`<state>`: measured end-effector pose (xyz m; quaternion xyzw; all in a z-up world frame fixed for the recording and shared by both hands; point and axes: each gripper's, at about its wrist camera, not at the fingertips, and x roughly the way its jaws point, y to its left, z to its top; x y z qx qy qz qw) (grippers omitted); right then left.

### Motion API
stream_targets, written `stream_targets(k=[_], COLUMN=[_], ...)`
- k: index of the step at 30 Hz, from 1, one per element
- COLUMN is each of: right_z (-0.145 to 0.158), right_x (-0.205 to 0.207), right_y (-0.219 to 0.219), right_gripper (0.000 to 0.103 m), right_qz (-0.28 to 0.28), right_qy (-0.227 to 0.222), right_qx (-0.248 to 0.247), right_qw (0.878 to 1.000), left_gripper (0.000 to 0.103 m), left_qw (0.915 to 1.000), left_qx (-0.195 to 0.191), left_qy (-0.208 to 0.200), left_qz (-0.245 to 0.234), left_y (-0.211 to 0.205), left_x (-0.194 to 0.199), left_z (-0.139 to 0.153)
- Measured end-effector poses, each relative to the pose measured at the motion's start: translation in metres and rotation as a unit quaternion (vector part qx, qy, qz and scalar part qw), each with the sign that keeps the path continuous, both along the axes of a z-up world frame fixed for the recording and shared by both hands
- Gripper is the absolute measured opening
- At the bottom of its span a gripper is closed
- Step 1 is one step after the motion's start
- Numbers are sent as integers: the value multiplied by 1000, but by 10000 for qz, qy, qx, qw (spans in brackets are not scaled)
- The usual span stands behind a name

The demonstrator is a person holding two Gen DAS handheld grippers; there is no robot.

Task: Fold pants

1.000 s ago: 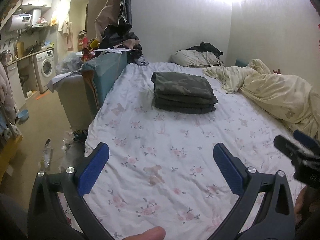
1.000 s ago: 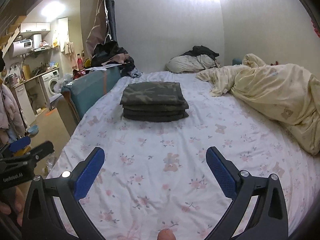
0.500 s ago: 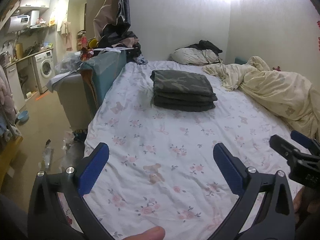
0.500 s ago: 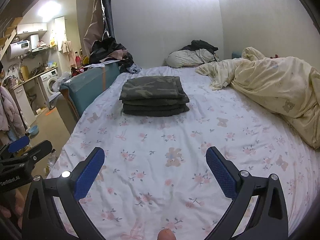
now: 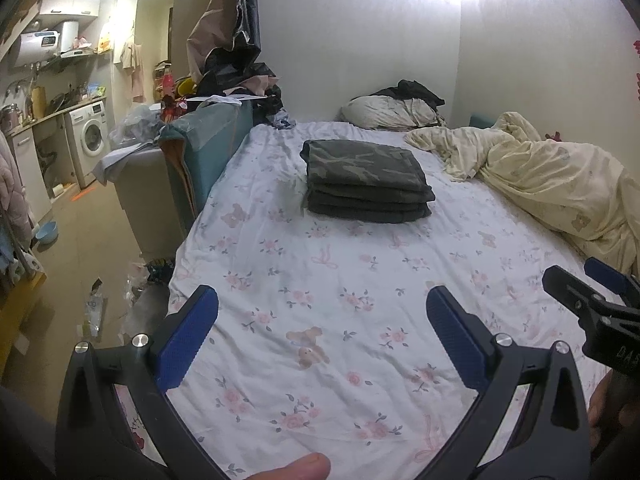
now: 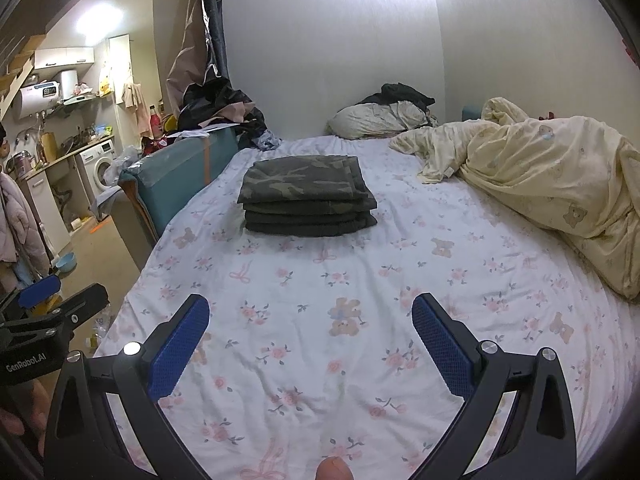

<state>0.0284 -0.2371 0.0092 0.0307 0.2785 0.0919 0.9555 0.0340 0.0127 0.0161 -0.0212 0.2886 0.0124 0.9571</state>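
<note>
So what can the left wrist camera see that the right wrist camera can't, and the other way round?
Only the left wrist view shows the right tongs at its right edge and litter on the floor beside the bed.

Only the right wrist view shows the left tongs at its left edge, with GenRobot.AI lettering, and a pink jacket.

Both show open tongs up front, the folded camouflage pants on the floral bedsheet, the cream duvet, the pillow and the washing machine.
</note>
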Motion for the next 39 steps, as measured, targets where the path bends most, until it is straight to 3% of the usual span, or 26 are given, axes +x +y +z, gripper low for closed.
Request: stream_targets(k=[39], right_z=[-5], right_x=[4], right_y=[4], right_gripper=[103], right_qz=[-41], right_qy=[124], right_qx=[-5], right_qw=[9999], left_gripper=[103], left_qw=[10000], left_qx=[19], left_qy=[5], left_qz=[-16], left_y=[2], left_x=[3], left_z=[0])
